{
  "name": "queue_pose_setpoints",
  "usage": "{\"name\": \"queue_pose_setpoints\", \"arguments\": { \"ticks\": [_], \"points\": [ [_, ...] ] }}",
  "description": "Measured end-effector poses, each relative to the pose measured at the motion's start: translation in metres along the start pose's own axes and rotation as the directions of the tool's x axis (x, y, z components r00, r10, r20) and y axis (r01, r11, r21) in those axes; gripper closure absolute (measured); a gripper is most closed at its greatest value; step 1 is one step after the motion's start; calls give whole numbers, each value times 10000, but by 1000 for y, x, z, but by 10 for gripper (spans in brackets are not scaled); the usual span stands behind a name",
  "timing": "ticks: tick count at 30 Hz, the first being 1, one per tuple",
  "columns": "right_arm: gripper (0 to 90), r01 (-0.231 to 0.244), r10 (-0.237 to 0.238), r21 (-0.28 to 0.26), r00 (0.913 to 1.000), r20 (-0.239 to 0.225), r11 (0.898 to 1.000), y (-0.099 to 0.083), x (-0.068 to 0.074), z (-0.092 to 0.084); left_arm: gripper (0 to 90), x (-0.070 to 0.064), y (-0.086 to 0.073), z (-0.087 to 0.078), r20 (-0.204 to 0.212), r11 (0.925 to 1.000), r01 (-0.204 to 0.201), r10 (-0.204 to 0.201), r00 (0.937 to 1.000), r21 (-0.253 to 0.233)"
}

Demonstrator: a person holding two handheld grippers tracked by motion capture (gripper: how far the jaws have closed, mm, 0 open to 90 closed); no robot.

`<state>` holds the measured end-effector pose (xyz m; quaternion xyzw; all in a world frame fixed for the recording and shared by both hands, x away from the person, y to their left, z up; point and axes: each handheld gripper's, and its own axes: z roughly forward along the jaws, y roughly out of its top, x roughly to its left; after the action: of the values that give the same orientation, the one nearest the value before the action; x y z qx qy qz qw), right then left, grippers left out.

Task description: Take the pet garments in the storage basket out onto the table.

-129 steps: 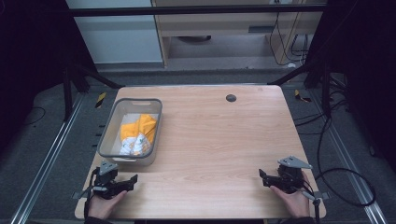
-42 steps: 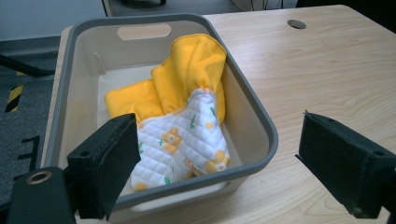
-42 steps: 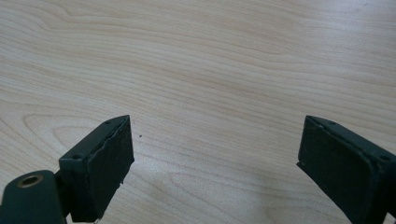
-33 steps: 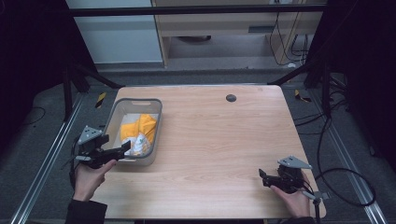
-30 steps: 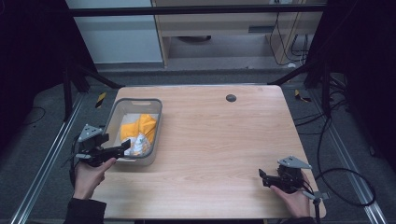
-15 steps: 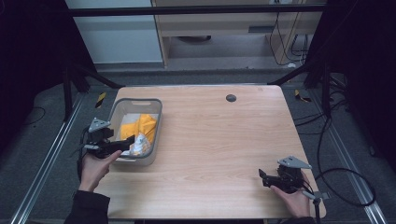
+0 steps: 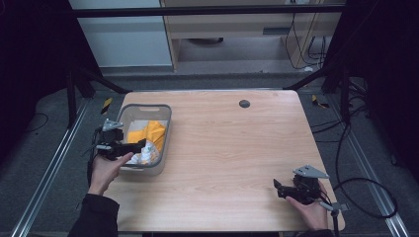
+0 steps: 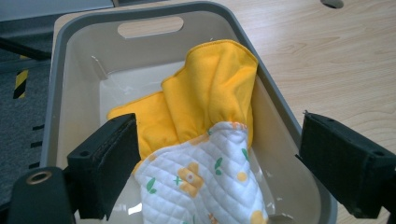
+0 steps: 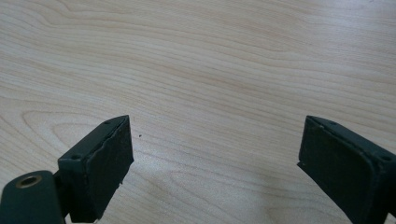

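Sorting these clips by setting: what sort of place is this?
Probably a lab or workshop test bench: a bare wooden table inside a dark metal frame, loose cables on grey carpet, hand-held grippers.

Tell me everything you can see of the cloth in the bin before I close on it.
The cloth lies crumpled in the grey bin, leaning on its right wall. Its far part is plain yellow fabric in soft folds; the near part is white, quilted, printed with yellow flowers and green leaves. The left gripper hangs open over the near end, its jaws standing either side of it.
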<state>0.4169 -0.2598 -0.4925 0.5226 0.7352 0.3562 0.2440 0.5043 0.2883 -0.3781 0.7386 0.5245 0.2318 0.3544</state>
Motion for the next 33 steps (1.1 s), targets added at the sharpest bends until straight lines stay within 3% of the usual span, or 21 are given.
{"name": "queue_pose_setpoints", "arguments": {
  "ticks": [16,33],
  "points": [
    [97,17,-17,34,10000,-40,10000,0,0,1,128,-3,11,22,29,9954,-318,317,9995,904],
    [97,51,-50,126,10000,-83,9999,0,1,2,222,-7,5,47,47,9785,-509,510,9987,1997]
  ]
}}
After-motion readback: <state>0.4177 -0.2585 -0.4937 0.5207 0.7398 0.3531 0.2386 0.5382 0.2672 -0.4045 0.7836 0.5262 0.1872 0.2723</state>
